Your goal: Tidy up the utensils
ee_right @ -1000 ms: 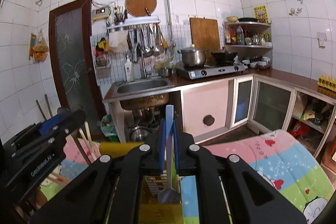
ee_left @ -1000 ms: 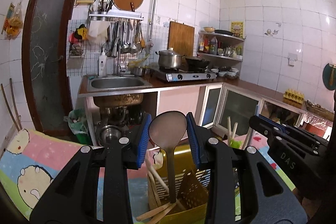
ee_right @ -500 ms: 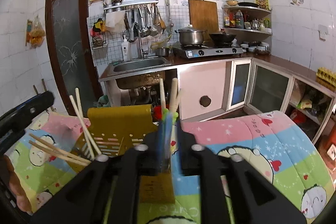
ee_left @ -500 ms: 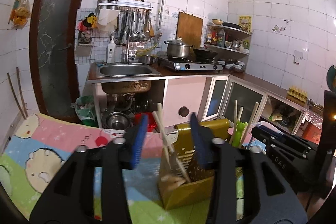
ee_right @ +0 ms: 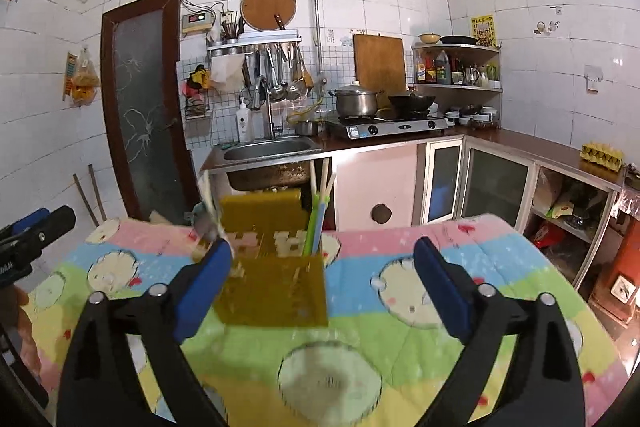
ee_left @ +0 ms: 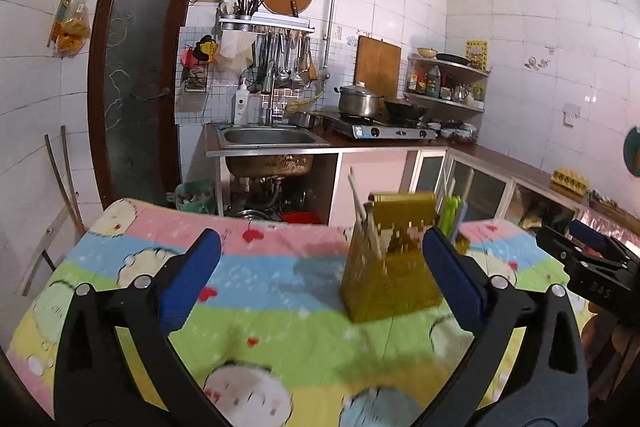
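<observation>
- Both tools have drawn back from the yellow utensil holder since the earlier frames, when the left tool had its pads either side of a ladle and the right tool was clamped on a thin utensil; their jaws have just been opening, and nothing lies between them now.
- Nearest the lens: left tool, jaws spread wide and empty; right tool, likewise wide and empty.
- Beneath both: a worktop covered by a cartoon-print cloth in pink, blue, green and yellow bands, with no loose utensil visible on it.
- Middle distance: the holder stands upright on the cloth, ahead of both tools. In the left wrist view it sits right of centre, close to the right-hand pad; in the right wrist view it sits left of centre, partly behind the left-hand pad. It therefore lies between the two tools.
- Contents: wooden chopsticks lean leftward in one compartment; green and blue utensils stand nearly upright at the opposite end. Their long axes run vertically, so any further insertion would presumably come from above.
- Neither hand appears clearly nearer.
- Far distance: sink, stove with pot, tiled wall.
</observation>
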Available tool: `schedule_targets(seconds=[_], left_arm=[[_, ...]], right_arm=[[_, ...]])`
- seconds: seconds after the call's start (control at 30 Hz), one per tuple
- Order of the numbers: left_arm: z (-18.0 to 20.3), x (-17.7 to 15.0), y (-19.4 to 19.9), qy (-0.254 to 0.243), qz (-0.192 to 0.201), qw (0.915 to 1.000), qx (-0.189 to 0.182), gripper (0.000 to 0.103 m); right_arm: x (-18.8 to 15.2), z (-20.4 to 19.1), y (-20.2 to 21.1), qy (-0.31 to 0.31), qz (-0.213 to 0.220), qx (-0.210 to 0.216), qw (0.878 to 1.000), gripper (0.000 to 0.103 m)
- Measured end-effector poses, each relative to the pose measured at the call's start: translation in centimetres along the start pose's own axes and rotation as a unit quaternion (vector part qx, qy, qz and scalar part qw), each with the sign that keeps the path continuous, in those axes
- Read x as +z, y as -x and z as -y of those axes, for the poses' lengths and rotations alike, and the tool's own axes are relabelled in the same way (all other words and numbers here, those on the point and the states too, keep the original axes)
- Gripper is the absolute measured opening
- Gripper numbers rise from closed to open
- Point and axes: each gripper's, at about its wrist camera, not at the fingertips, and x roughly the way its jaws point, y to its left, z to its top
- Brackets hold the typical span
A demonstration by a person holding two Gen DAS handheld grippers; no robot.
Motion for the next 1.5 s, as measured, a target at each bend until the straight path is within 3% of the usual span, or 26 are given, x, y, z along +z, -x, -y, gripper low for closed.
schedule_targets(seconds=[0.2,0.37,0.53,0.7,1.0,1.5], left_arm=[[0.4,-4.2,3.8,-0.020,0.015,0.9996,0.011,0.098],[1.1,-8.1,5.9,-0.018,0.014,0.9997,-0.001,0.098],[2.1,-10.8,6.0,-0.036,0.006,0.9993,0.004,0.098],[1.7,-12.7,6.4,-0.009,0.009,0.9999,0.004,0.098],[3.1,-14.1,7.4,-0.041,0.043,0.9981,0.019,0.098],[3.4,-14.3,8.0,-0.041,0.051,0.9968,0.045,0.098]], right_arm=[[-4.6,-0.6,3.6,0.004,0.003,-0.016,1.000,0.098],[-7.6,-0.9,5.8,0.009,0.007,-0.013,1.000,0.098],[-9.9,-0.8,7.7,0.008,0.022,-0.015,1.000,0.098],[-11.2,-0.6,7.9,0.010,0.015,-0.014,1.000,0.099],[-12.8,-0.4,8.2,0.002,0.026,-0.021,0.999,0.099],[-13.1,-0.7,9.1,0.005,0.047,-0.039,0.998,0.099]])
